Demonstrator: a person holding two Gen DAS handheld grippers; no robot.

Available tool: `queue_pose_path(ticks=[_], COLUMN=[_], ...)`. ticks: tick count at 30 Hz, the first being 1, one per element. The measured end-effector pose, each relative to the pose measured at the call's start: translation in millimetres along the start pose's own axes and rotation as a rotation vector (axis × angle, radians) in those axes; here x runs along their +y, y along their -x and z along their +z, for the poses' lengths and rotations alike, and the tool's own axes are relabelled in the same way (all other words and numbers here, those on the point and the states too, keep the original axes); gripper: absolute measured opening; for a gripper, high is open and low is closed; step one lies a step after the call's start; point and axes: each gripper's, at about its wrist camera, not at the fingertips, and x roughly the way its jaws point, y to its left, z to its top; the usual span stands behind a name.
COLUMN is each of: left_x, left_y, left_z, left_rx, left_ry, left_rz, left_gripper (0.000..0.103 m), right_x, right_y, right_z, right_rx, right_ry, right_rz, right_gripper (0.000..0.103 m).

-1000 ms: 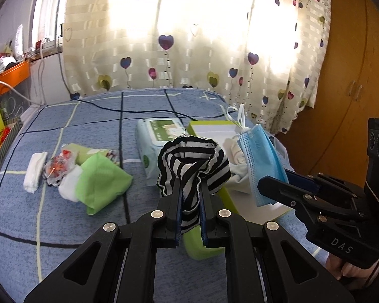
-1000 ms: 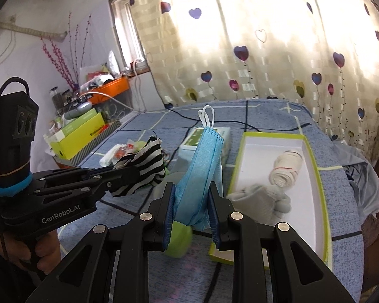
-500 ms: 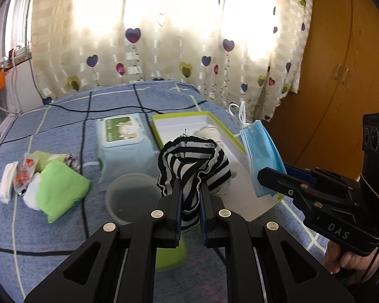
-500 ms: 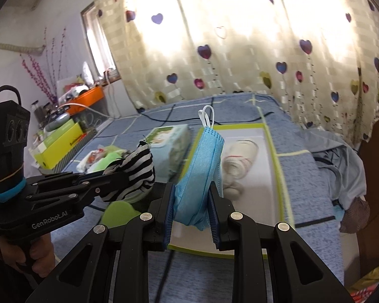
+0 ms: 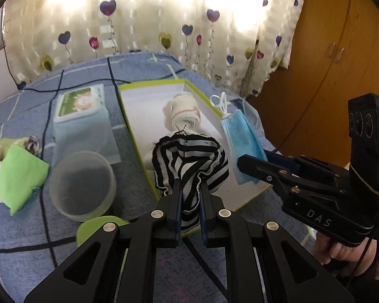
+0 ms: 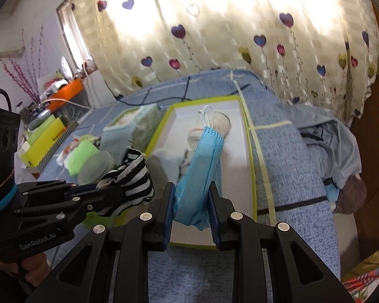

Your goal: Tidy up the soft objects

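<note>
— Left of the box? 
— Pack of wet wipes (image 5: 82, 116) just beside its left wall; nearer, a clear round plastic tub (image 5: 82, 185) with a green lid (image 5: 94, 228) at its foot. Farther left, a green cloth bundle (image 5: 20, 174) among small wrapped bits, too blurred to name.

— And the claws? 
— Left gripper (image 5: 190, 205) pinching a black-and-white striped sock (image 5: 189, 162), bunched above the pads, hanging over the box's near left rim. Right gripper (image 6: 192, 203) pressed onto a folded blue face mask (image 6: 203, 161), ear loops up, over the box's near end.

— Inside the box? 
— White floor, green-edged box (image 5: 128, 126); a rolled cream sock (image 5: 183, 112) toward the far end, another pale item nearer, half hidden behind the stripes.

— Surface, room? 
— Blue checked bedspread (image 5: 25, 247), black cable across the far part; heart-print curtain (image 5: 139, 20) backlit behind; wooden wardrobe (image 5: 341, 63) at right; grey-blue garment (image 6: 328, 141) heaped off the bed's right edge.
</note>
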Motion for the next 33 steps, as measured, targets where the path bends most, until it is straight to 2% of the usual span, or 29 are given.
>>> queue_pose_path(ticks=[8,17,20,22,24,28,33], left_x=[-2.2,3.5,3.2,2.8,0.0,-3.5,-7.2], left_y=[-29.6,-54.3,-53.9,-51.8,-47.9,-37.5,-23.8], left_z=[4.6,23.4,24.0,23.8,23.3,21.0,19.2], left_rx=[0.066,0.087,0.082,0.079,0.072,0.052,0.021], left_ry=[0.013,0.039,0.040,0.037,0.030,0.021,0.005], left_rz=[-0.032,-0.017,-0.033,-0.046,-0.057,-0.070,-0.092], left_gripper=[0.012,0.012,0.012,0.013,0.014,0.018,0.025], right_x=[-12.0,-20.8,-22.7,-21.8,-19.9,-16.4,-14.3], right_y=[-23.2,-40.9,-41.1,-37.2,-32.5,-20.7,-10.2], right_z=[-1.6,11.6,15.1,14.9,14.2,13.5,13.2], right_rx=[0.067,0.082,0.073,0.066,0.056,0.034,0.014], right_ry=[-0.007,0.012,0.010,0.012,0.019,0.024,0.025], right_rz=[-0.024,-0.050,-0.052,-0.047,-0.050,-0.057,-0.067], right_gripper=[0.023,0.025,0.029,0.043,0.047,0.053,0.054])
